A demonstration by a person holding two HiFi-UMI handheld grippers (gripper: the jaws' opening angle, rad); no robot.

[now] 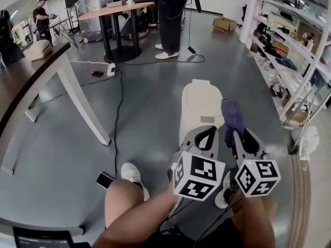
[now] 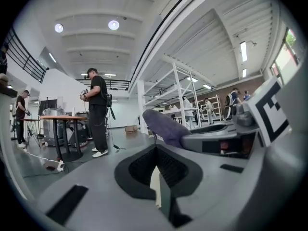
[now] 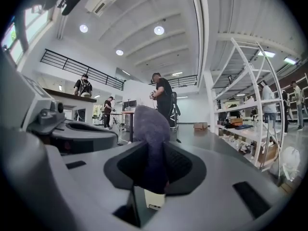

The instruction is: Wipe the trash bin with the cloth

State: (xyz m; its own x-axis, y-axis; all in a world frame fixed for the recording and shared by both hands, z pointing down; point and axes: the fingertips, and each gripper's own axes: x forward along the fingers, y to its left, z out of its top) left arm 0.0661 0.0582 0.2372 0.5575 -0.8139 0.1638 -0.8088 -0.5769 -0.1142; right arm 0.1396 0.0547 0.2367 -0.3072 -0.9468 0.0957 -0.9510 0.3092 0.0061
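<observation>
A white trash bin [image 1: 199, 105] with its lid down stands on the grey floor just ahead of both grippers. My right gripper [image 1: 236, 134] is shut on a purple cloth [image 1: 232, 115], which sticks up past its jaws over the bin's right edge. In the right gripper view the cloth [image 3: 150, 129] fills the gap between the jaws of my right gripper [image 3: 154, 170]. My left gripper [image 1: 208, 133] hovers over the near end of the bin, jaws together and holding nothing. The left gripper view shows the cloth [image 2: 166, 126] off to the right; the bin is out of sight in both gripper views.
A wooden table [image 1: 31, 79] with white legs stands at left. A phone [image 1: 104, 180] and a black cable [image 1: 120, 102] lie on the floor. Shelving [image 1: 295, 50] lines the right side, with a white bag [image 1: 309, 138] at its foot. A person [image 1: 170, 14] stands beyond the bin by a round table [image 1: 116, 12].
</observation>
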